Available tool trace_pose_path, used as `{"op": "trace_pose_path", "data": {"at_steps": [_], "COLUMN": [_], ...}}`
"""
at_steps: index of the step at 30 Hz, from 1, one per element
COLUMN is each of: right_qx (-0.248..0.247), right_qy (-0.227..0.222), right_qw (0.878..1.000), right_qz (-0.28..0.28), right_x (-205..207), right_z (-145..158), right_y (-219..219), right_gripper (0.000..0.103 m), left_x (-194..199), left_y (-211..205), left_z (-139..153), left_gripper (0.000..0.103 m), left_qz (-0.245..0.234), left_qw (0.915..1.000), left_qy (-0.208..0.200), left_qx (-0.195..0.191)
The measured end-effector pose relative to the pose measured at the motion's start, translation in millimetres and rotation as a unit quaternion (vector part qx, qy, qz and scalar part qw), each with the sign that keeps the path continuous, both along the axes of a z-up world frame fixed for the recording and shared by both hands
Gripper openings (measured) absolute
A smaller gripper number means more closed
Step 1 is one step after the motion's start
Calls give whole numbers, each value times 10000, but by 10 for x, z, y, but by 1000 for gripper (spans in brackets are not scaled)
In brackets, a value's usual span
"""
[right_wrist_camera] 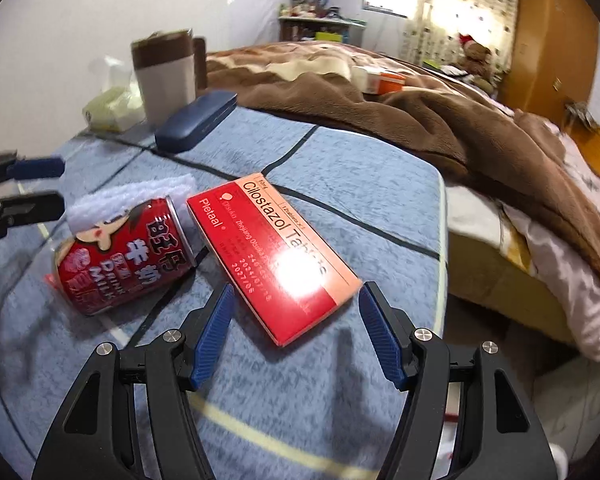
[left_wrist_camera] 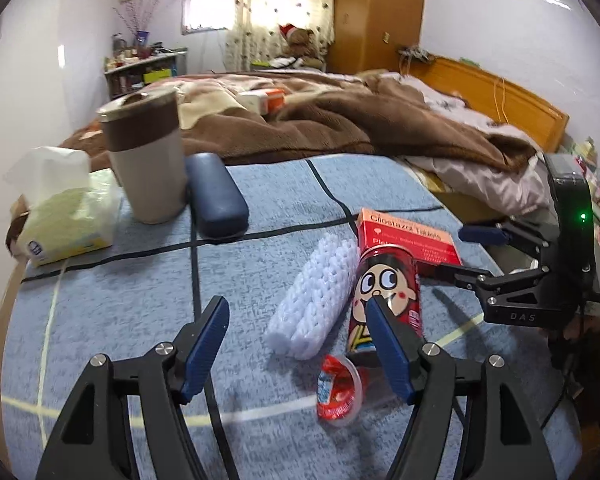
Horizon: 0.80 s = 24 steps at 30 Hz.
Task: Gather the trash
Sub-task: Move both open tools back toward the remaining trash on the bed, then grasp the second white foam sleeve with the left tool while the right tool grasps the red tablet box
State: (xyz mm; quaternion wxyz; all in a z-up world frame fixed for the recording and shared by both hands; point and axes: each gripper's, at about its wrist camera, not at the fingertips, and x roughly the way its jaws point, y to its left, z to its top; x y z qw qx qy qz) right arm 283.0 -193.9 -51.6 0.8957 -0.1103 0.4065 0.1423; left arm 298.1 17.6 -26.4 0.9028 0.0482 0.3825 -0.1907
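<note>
Reaching in over the blue quilted counter [left_wrist_camera: 100,320], both tools are at the approach stage of collecting the trash, with nothing picked up yet. The left hand-held gripper [left_wrist_camera: 296,344] has its jaws apart and empty, hovering low over the white foam sleeve [left_wrist_camera: 315,292] and the red milk-drink can [left_wrist_camera: 387,292], which lies on its side just beside the sleeve. A crumpled red jelly cup [left_wrist_camera: 337,394] lies near the can's bottom end, close to the left tool's right finger.

The right hand-held gripper [right_wrist_camera: 296,332] also stands apart and empty, its 2 fingers bracketing the near end of the red Cilostazol tablet box [right_wrist_camera: 272,256] without visibly pressing it. The box lies flat near the counter's edge, with the can [right_wrist_camera: 120,256] just beside its far corner.

By my judgement, the next move for the right tool is to drop a little, square up across the box's narrow width and close; the box is light and flat, so a shallow bite could let it pivot. The left tool must choose 1 item, probably the can or the sleeve, and centre on it, as it now sits between them.

The beige cup [left_wrist_camera: 148,160], navy glasses case [left_wrist_camera: 216,196] and tissue pack [left_wrist_camera: 64,216] stand well apart at the far side and look like things to leave.
</note>
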Motion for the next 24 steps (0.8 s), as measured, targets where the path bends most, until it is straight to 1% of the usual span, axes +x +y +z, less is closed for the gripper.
{"op": "trace_pose_path", "data": {"at_steps": [3,7,9,14,17,20,22,24], "right_qx": [-115,74,54,-139,-371,-503,-487,-345], "right_qy": [124,410,433,394,343,279,323,328], "right_qw": [9998,9990,9988,9984,9974,9964,9957,9962], "right_qz": [100,133,206,391,505,622,718,735], "right_x": [123,272,295,298,312,311,300,307], "right_z": [-33,-74,-82,-61,-45,-17,-1,18], "right_y": [13,-23,-6,54,78,76,72,41], "right_gripper": [67,68,68,68,68,68,68,68], "left_x": [104,214,252,382,441,492,514,509], "left_y": [-29,-41,-50,-61,-70,-60,-53,-48], "left_z": [-50,-107,-140,-228,-287,-357,-393,-384], "left_gripper": [73,73,73,73,73,73,74,75], "left_qz": [-141,-297,-328,-416,-453,-445,-450,-382], "left_qw": [9998,9989,9986,9969,9955,9943,9936,9946], "left_qy": [159,356,413,657,819,954,1015,959], "left_qx": [21,-26,-3,-118,-132,-145,-201,-141]}}
